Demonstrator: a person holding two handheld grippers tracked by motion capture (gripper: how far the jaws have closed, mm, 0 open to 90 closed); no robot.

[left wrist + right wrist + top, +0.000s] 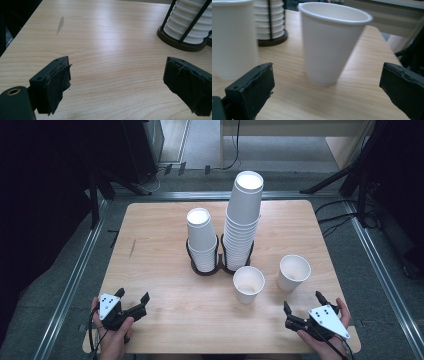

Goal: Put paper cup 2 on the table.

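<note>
Two loose white paper cups stand upright on the wooden table [165, 225]: one [248, 283] near the middle and one [293, 272] to its right. The right cup [330, 42] stands just beyond my right gripper [325, 87], whose jaws are open and empty; that gripper [303, 304] sits near the front right edge. At the front left my left gripper [132, 297] rests low, open, with bare wood between its pads [58, 82]. Behind the cups, a black wire holder [205, 269] carries a short stack of cups [201, 237] and a taller stack [242, 217].
The holder's base and the short stack [190, 23] lie ahead and right of the left gripper. A grey smudge [60, 24] marks the wood at the left. Metal rails [75, 275] frame the table, with dark stands and cables on the floor behind.
</note>
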